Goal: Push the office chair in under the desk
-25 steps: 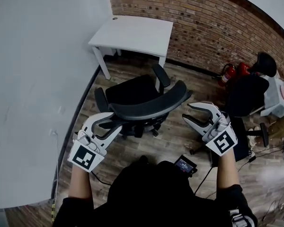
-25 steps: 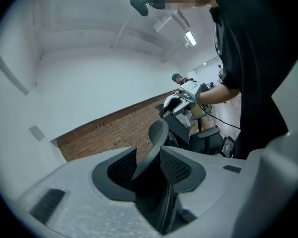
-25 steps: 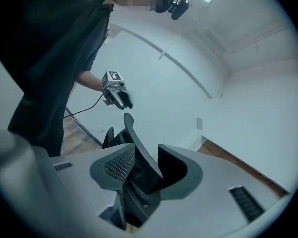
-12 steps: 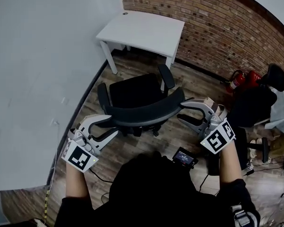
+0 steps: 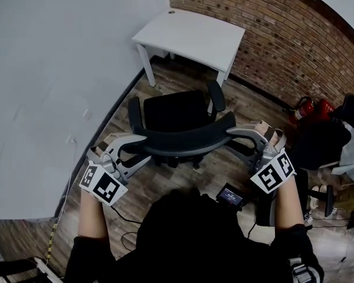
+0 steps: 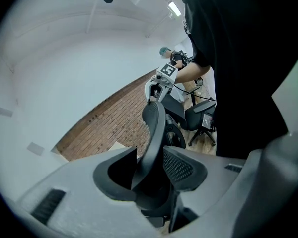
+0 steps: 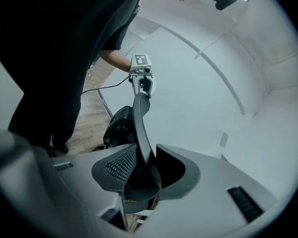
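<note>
A: Nearest first. What are the hands doing?

B: The left gripper [image 5: 143,148], grey moulded plastic, has its jaws wide around the left end of the backrest [image 5: 183,139]. Its mesh-textured pads [image 6: 181,167] flank the rim and I see no squeeze. Those jaws have just been opening with the rim between them.

A: And the other?

B: The right gripper [image 5: 231,140] is clamped on the right end of the backrest. The thin dark edge fills the gap between its pads [image 7: 116,170]. Its jaws have just been closing on it.

A: The chair itself?

B: The office chair [image 5: 174,112] is black, with a curved, narrow backrest, a squarish padded seat and two looped armrests. It stands on the plank wood floor [image 5: 121,122], its seat facing the desk [image 5: 194,34], close to it but not under it.

A: Further off?

B: The desk is white, flat and square-cornered, on thin legs. It is set into the corner between the smooth white wall [image 5: 59,69] and the rough red brick wall [image 5: 271,22].

A: What has changed since a second ago?

B: The right gripper was clear of the backrest, off to its right, and now it has the end. The left one was already at its end. The chair sits about as far short of the desk as before.
</note>
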